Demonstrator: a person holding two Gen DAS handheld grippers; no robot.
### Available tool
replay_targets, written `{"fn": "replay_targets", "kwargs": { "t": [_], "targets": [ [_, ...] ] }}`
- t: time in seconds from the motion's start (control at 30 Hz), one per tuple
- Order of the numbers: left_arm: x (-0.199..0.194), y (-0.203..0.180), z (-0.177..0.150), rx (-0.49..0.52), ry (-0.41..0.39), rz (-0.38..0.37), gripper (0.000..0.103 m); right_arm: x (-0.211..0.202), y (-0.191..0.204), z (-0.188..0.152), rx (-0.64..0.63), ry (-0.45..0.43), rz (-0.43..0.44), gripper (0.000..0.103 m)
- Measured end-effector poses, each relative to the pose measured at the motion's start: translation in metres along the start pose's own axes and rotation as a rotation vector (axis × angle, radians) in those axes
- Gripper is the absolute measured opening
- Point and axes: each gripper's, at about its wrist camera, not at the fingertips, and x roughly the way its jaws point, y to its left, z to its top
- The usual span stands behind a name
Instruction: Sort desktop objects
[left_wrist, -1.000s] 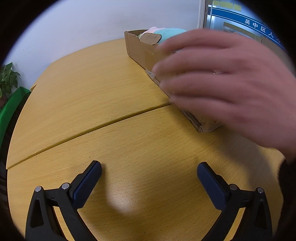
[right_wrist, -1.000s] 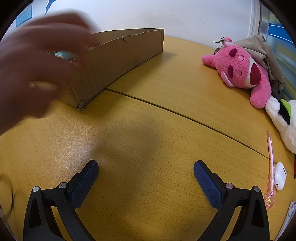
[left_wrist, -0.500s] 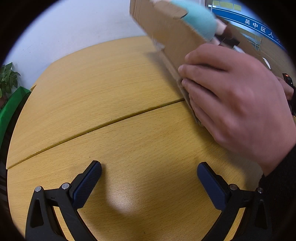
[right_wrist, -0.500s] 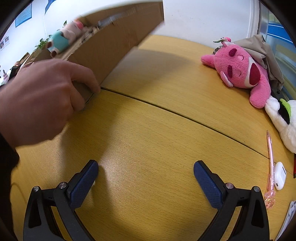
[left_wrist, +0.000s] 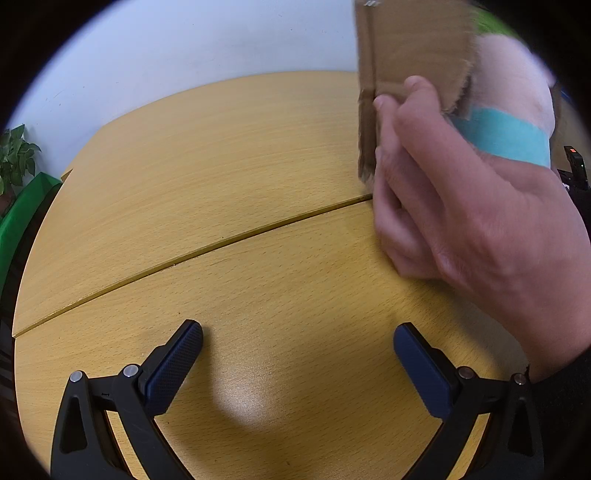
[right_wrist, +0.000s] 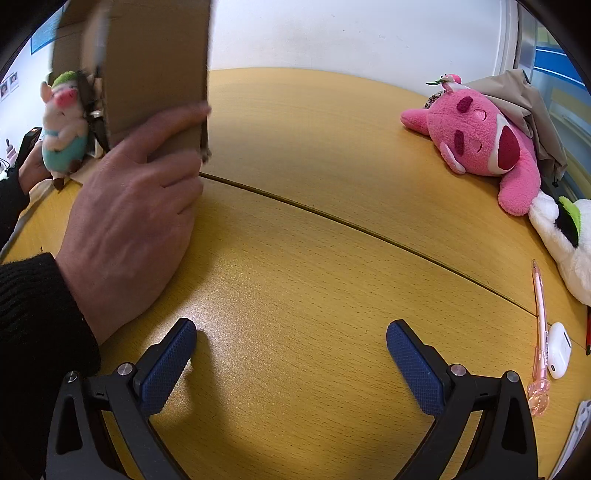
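A bare hand (right_wrist: 129, 225) tips a cardboard box (right_wrist: 151, 62) up on end on the wooden table (right_wrist: 295, 258); a small pig plush (right_wrist: 64, 125) in a teal outfit spills from it. The box (left_wrist: 410, 51) and hand (left_wrist: 461, 206) also show in the left wrist view, with the plush (left_wrist: 509, 110) behind. My left gripper (left_wrist: 297, 358) is open and empty above bare table (left_wrist: 221, 184). My right gripper (right_wrist: 288, 354) is open and empty. A pink plush (right_wrist: 480, 136), a white plush (right_wrist: 565, 240), a pink pen (right_wrist: 540, 321) and a white earbud case (right_wrist: 558, 349) lie at the right.
A beige cloth (right_wrist: 528, 107) lies behind the pink plush. A green object (left_wrist: 18, 218) and a potted plant (left_wrist: 14, 158) stand past the table's left edge. A seam (right_wrist: 369, 232) crosses the tabletop.
The hand has taken hold of the cardboard box and tipped it from flat to upright, and the pig plush has slid out. Both grippers have stayed still and open.
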Motion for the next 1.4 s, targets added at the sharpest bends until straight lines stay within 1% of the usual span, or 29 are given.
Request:
{"fn": "replay_targets", "kwargs": {
  "t": [1.4],
  "targets": [
    [0.012,-0.017,0.009,-0.002,0.0,0.001,0.103,0.0,0.001,0.002,-0.001,0.003,0.0,0.103]
  ]
}}
